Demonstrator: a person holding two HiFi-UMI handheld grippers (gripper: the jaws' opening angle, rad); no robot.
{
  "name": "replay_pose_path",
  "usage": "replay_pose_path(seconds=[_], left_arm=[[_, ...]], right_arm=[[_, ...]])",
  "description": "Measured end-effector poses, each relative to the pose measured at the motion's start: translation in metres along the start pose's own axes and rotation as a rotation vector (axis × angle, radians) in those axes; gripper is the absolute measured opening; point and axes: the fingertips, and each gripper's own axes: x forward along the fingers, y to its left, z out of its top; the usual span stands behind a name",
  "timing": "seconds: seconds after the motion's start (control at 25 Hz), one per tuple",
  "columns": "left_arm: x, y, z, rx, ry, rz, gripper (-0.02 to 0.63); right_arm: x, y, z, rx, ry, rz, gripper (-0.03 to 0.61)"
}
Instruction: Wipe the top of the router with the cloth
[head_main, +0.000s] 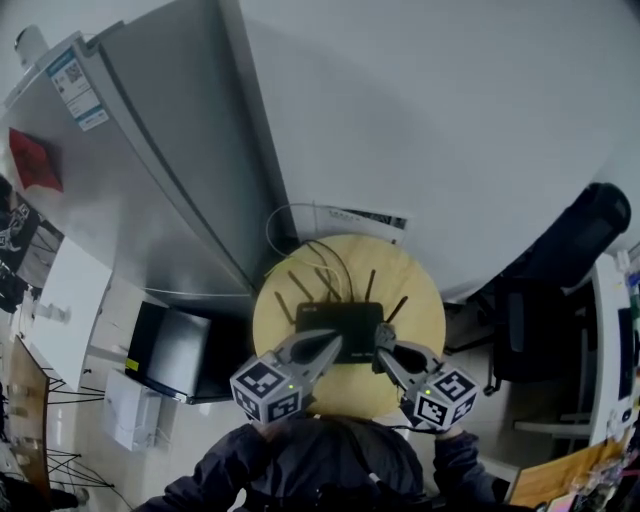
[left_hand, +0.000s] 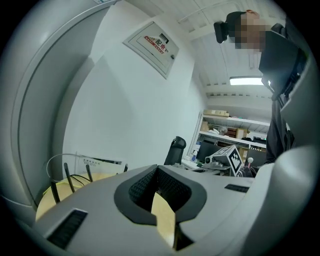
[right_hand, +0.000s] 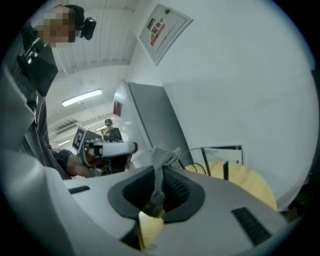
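Note:
A black router (head_main: 338, 318) with several upright antennas lies in the middle of a round wooden table (head_main: 420, 300). My right gripper (head_main: 384, 342) hovers over the router's near right corner, shut on a small grey cloth (right_hand: 162, 159) that sticks up past its jaws. Over the near left part of the router is my left gripper (head_main: 330, 347), its jaws closed with nothing between them. In the left gripper view only the antennas (left_hand: 67, 176) and the table edge show, with the router body hidden. The right gripper view shows an antenna (right_hand: 225, 170) and wood beyond the jaws.
A tall grey refrigerator (head_main: 150, 180) stands left of the table against the white wall. Cables (head_main: 300, 235) loop behind the router. A dark box (head_main: 175, 350) sits on the floor at left, and a black office chair (head_main: 570, 250) stands at right.

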Motion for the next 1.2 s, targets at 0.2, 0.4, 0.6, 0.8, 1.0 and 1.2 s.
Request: replay_pose_path(seconds=[0.2, 0.4, 0.6, 0.8, 1.0, 1.2], left_arm=[[0.000, -0.004, 0.006, -0.005, -0.019, -0.008, -0.005], [0.001, -0.002, 0.001, -0.020, -0.015, -0.003, -0.005], [0.004, 0.003, 0.000, -0.026, -0.013, -0.001, -0.005], [0.003, 0.004, 0.003, -0.026, -0.010, 0.000, -0.005], [0.002, 0.006, 0.002, -0.026, -0.007, -0.001, -0.005], [-0.001, 0.005, 0.001, -0.025, -0.008, 0.003, -0.005]], right_arm=[[-0.002, 0.019, 0.027, -0.004, -0.050, 0.038, 0.067], [-0.001, 0.022, 0.033, -0.028, -0.053, 0.044, 0.066], [0.002, 0.018, 0.032, -0.020, -0.051, 0.044, 0.066], [0.002, 0.021, 0.036, -0.021, -0.053, 0.042, 0.066], [0.004, 0.023, 0.036, -0.018, -0.056, 0.042, 0.066], [0.002, 0.024, 0.036, -0.017, -0.059, 0.042, 0.066]])
